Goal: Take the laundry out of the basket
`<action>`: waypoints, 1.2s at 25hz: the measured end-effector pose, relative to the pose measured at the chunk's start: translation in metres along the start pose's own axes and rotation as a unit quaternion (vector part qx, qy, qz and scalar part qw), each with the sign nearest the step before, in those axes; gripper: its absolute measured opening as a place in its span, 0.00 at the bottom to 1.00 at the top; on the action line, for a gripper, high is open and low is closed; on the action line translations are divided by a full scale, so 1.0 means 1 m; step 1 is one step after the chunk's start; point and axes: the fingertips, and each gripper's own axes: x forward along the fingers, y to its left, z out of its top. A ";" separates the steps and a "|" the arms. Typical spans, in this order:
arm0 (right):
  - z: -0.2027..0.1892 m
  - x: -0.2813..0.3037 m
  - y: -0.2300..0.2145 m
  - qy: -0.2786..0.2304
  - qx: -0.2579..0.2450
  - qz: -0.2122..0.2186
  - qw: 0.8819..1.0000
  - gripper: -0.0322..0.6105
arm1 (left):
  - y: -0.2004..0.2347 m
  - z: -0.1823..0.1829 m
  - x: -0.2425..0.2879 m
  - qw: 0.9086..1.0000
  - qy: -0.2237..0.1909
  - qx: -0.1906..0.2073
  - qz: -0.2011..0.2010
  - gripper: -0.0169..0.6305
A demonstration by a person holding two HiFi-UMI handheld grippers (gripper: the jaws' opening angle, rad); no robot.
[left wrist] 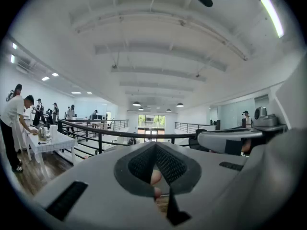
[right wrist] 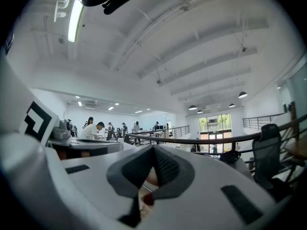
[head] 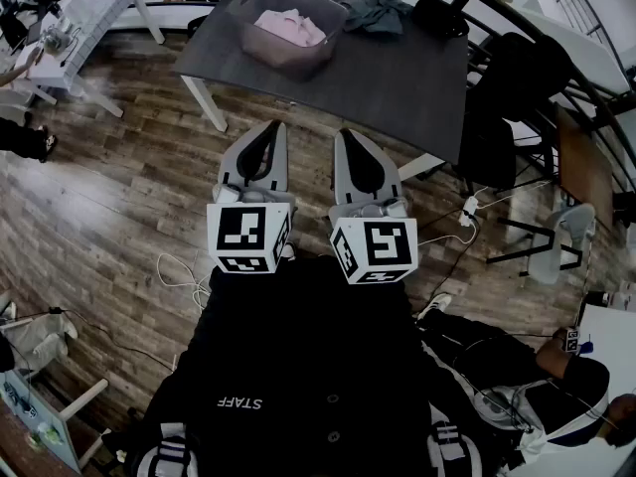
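I'm holding both tools close in front of my chest, level and side by side, because nothing is being reached for yet. The left gripper and the right gripper are each carrying a black-and-white marker cube at the near end. In the left gripper view the left gripper is showing its ribbed dark pads meeting in a narrow V with nothing clamped between them. The right gripper is looking the same in its own view: jaws together, empty. Their shells are smooth pale-grey plastic with black rubbery insets.

Below them the wooden plank floor is lying bare apart from a loose white cable.

Further ahead, the dark matte table is standing on white legs. On it the laundry basket is sitting well apart from my grippers. It is a translucent, rounded rectangular tub, and a crumpled pink garment is resting inside it, soft and folded on itself. Just beside the basket, a grey-green garment is lying limp on the tabletop. I'm judging the task hardly begun.
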 end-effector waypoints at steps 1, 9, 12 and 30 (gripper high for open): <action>0.000 0.001 0.000 -0.001 0.001 0.001 1.000 0.07 | 0.001 0.000 0.001 1.000 0.000 0.000 0.000 0.03; -0.005 0.012 0.004 -0.005 0.011 0.004 1.000 0.07 | 0.015 -0.005 0.005 1.000 0.001 -0.003 0.002 0.03; -0.007 0.019 0.009 -0.006 0.022 0.007 1.000 0.07 | 0.026 -0.009 0.004 1.000 0.004 -0.007 0.004 0.03; -0.039 0.060 0.046 0.025 0.003 0.023 0.999 0.07 | 0.082 -0.050 0.012 0.999 0.041 -0.035 0.003 0.03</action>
